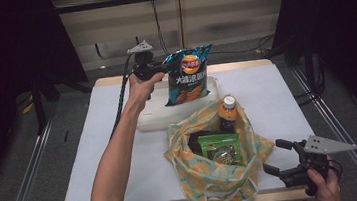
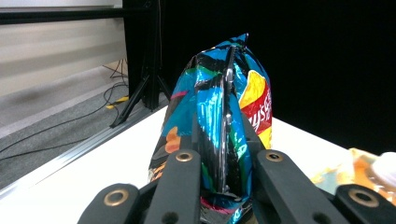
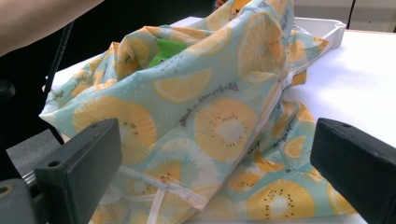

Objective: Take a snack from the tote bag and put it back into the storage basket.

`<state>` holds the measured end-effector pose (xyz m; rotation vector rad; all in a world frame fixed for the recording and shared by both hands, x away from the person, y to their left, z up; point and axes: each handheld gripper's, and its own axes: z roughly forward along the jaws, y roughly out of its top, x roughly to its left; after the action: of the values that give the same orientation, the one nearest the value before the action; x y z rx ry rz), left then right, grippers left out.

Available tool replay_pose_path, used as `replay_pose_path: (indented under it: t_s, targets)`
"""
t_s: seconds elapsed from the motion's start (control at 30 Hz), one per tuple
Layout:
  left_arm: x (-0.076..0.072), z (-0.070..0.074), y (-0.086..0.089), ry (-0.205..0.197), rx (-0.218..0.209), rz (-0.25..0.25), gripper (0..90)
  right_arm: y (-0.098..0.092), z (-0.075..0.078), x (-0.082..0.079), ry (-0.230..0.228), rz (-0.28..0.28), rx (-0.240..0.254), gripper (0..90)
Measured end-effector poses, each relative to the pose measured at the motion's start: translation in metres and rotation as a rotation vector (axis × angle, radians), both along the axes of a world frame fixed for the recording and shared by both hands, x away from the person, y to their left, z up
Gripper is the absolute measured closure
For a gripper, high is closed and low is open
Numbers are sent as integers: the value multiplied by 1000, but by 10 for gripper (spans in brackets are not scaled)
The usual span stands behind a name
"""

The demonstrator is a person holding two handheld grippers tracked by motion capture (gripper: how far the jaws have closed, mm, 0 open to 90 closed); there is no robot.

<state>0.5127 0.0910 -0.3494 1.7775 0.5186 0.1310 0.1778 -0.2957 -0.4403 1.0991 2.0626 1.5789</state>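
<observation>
Chip bag (image 1: 187, 75) pinched at upper left edge by left gripper (image 1: 159, 68), hanging in air above white tray (image 1: 148, 119) at table's far side. In left gripper view, jaws pressed onto bag's crinkled side seam. Bag: glossy foil, blue/teal w/ red-yellow logo, puffy. Right gripper (image 1: 273, 157) at near right corner, jaws spread, nothing between, just beside fabric tote (image 1: 214, 177). Tote: soft, rumpled, citrus-slice print; holds bottle (image 1: 228, 113) + green packet (image 1: 221, 149).
</observation>
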Motion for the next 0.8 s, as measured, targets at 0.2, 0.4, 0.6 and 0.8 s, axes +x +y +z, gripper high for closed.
replay_pose_path:
  t_s: [0.2, 0.4, 0.6, 0.8]
  targets:
    - [13, -13, -5, 9, 21, -1, 833, 0, -1, 1, 3, 1, -2, 18]
    - [22, -28, -11, 30, 52, -1, 829, 0, -1, 1, 6, 6, -7, 19]
    - [29, -31, -15, 34, 29, 15, 828, 3, -1, 1, 6, 21, -13, 21]
    - [35, -33, -23, 14, 38, 31, 824, 3, -1, 1, 5, 28, -15, 21]
